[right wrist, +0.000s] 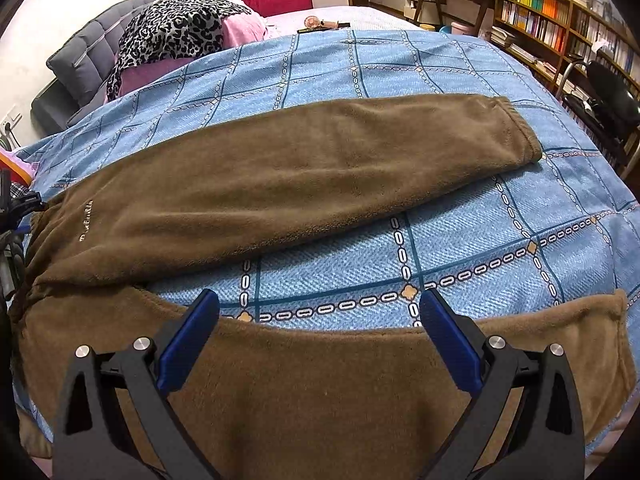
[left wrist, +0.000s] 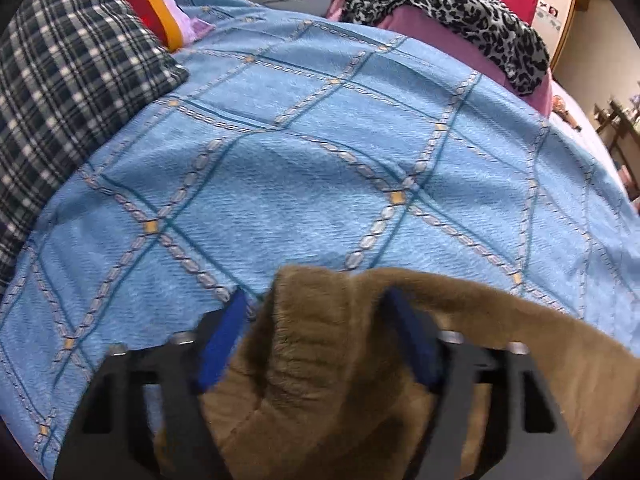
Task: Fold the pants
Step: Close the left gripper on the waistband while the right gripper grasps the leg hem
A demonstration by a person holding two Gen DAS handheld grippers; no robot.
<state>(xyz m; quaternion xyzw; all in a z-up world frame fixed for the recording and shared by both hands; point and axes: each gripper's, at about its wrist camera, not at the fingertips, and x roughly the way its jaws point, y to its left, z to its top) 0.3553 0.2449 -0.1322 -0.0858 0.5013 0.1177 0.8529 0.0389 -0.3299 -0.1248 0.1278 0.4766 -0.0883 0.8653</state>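
Pants (right wrist: 280, 176) lie lengthwise across the bedspread (right wrist: 460, 248) (cuffs rightward).

light: even, indoor | shadows: soft | left view motion-blurred | edges: fisheye-bent, black corners

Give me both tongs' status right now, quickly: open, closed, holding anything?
Left tongs: closed on the bunched waistband of the brown pants.
Right tongs: open, holding nothing, poised over the near leg of the brown pants.
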